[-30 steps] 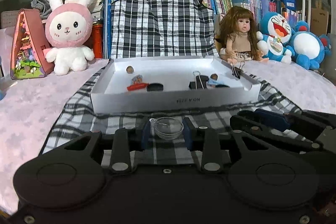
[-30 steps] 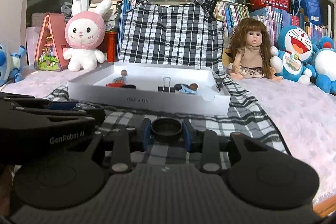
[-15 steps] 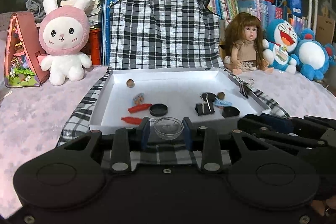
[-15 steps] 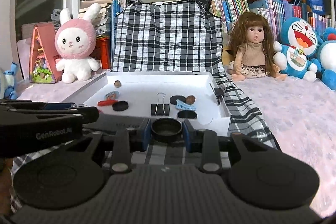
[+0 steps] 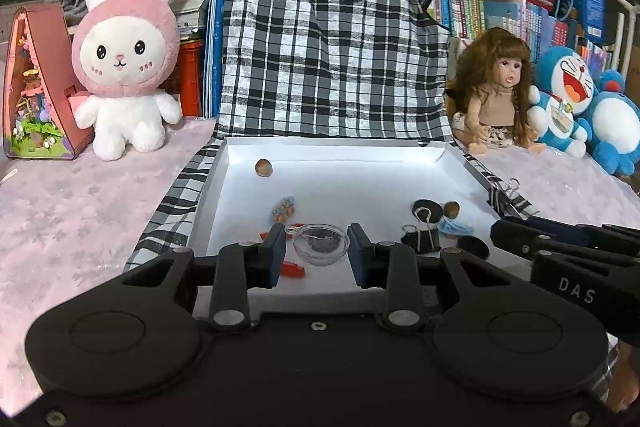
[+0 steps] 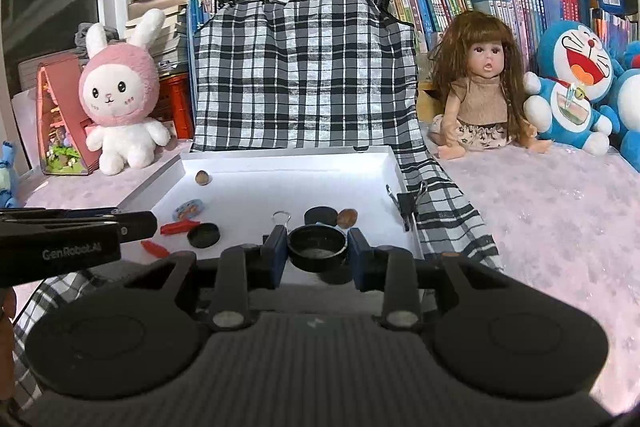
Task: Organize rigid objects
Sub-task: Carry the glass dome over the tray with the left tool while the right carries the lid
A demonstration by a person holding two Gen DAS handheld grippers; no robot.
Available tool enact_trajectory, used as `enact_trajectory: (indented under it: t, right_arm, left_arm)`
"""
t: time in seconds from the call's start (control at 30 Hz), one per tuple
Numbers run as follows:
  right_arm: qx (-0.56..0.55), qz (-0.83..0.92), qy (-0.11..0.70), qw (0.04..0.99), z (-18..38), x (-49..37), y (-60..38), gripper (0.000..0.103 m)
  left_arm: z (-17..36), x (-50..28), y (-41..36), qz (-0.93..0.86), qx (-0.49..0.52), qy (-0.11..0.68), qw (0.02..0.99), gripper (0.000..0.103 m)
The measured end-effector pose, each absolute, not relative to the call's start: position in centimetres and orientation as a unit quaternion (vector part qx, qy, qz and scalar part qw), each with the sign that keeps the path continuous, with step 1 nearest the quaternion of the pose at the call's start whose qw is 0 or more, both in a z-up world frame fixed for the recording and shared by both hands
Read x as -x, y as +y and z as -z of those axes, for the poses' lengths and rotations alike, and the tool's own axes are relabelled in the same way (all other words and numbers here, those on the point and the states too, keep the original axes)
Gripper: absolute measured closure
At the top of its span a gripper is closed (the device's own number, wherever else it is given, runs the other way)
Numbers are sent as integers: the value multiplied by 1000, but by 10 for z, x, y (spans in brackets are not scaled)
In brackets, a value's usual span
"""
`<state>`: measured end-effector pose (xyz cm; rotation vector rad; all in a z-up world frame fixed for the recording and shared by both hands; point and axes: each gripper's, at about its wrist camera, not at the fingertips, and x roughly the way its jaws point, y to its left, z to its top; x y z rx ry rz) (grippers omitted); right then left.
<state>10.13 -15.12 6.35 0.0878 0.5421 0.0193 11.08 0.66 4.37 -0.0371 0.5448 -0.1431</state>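
Note:
My left gripper [image 5: 318, 247] is shut on a small clear round dish [image 5: 320, 243], held over the near edge of the white tray [image 5: 336, 149]. My right gripper [image 6: 318, 247] is shut on a small black round cap [image 6: 317, 247], also above the tray's [image 6: 288, 159] near part. Inside the tray lie a nut [image 5: 263, 167], a small colourful piece [image 5: 283, 209], red pieces [image 5: 294, 269], a black binder clip [image 5: 421, 237], black discs [image 5: 428, 207] and another nut [image 5: 451, 209]. In the right wrist view a second black cap [image 6: 203, 235] lies left of the held one.
A checked cloth [image 5: 332, 59] lies under the tray and drapes up behind it. A pink rabbit plush [image 5: 124, 67], a doll [image 5: 496, 87], blue plush toys [image 5: 568, 99] and a pink toy house [image 5: 36, 95] stand around. Books line the back. A binder clip [image 5: 502, 193] grips the tray's right wall.
Both grippers have risen and moved forward over the tray's near edge, each keeping its object. The tray's inside now shows from higher up.

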Motion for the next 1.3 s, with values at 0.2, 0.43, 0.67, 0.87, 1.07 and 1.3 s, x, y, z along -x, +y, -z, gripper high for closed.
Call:
enact_trajectory:
  t: [0.2, 0.43, 0.67, 0.87, 1.07, 1.3]
  right_arm:
    - [-51, -8, 288, 956, -64, -124, -160, 66]
    - [-71, -17, 323, 944, -73, -162, -174, 66]
    - [-84, -26, 373, 924, -79, -209, -184, 66]
    - [-88, -20, 422, 902, -68, -247, -188, 66]
    - [-70, -18, 447, 892, -56, -268, -182, 66]
    - [-64, -22, 454, 888, -47, -278, -174, 66]
  left_arm:
    - [-48, -135, 14, 68, 33, 288, 955, 71]
    - [-57, -170, 22, 85, 44, 318, 943, 71]
    - [-66, -219, 24, 103, 65, 355, 927, 71]
    - [-59, -254, 17, 123, 73, 377, 915, 71]
    - [-40, -280, 15, 106, 88, 417, 898, 71]
    - [-27, -285, 16, 101, 85, 420, 898, 71]
